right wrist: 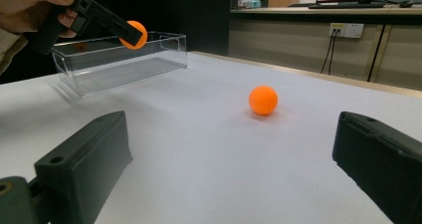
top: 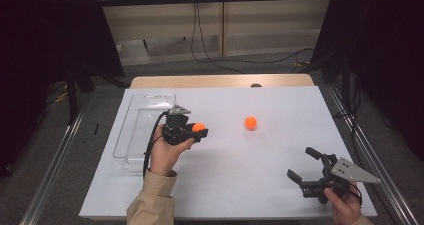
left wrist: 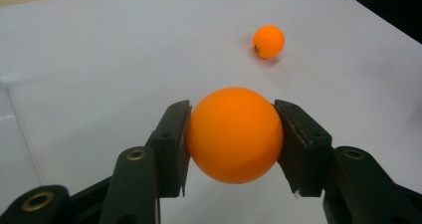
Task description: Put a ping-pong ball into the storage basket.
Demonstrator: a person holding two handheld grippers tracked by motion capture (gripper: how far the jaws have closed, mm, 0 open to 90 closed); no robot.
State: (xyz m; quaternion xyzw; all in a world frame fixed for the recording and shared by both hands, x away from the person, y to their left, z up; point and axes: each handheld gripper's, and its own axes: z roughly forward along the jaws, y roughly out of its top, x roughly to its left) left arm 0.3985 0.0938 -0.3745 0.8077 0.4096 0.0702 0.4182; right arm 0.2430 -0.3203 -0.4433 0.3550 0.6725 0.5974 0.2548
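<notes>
My left gripper (top: 199,130) is shut on an orange ball (left wrist: 234,134), its two black pads pressing the ball's sides, and holds it in the air just right of a clear plastic bin (top: 142,130). In the right gripper view that held ball (right wrist: 134,34) hangs in front of the bin (right wrist: 119,64). A second orange ball (top: 250,122) rests on the white table sheet near the middle, also seen as a ball beyond the held one (left wrist: 268,41) and ahead of my right jaws (right wrist: 263,100). My right gripper (top: 305,163) stands open and empty at the front right.
The white sheet (top: 280,155) covers a wooden table whose far edge (top: 220,81) shows behind it. Dark curtains and metal rails flank both sides. Cables run over the floor beyond the table.
</notes>
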